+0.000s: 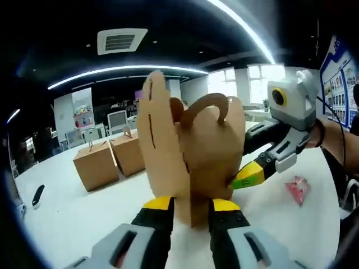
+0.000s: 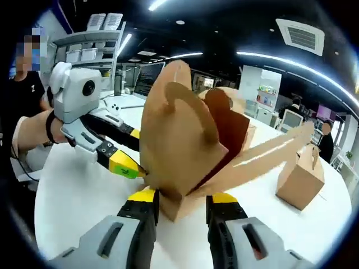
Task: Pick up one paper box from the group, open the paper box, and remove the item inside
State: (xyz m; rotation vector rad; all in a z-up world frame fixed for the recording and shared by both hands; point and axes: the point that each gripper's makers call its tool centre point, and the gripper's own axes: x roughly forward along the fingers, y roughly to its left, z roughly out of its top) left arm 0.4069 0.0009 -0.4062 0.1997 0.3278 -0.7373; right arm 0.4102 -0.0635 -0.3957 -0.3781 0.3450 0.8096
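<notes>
Two fisheye views ride the claws, facing each other very close across one opened paper box above a white desk.

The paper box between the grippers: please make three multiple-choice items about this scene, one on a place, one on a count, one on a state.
1. Where does the pink packet lie?
A. On the white table
B. Inside a closed box
C. Between the left gripper's jaws

2. In the left gripper view, how many closed boxes stand on the table behind the held one?
A. None
B. Two
C. Five

3. In what state is the held paper box?
A. Taped shut
B. Crushed flat
C. Open, flaps spread

Answers:
1. A, the packet rests on the tabletop beside the right gripper.
2. B, one closed box and another stand side by side.
3. C, its flaps spread apart in the right gripper view, with the left gripper at its side.
</notes>
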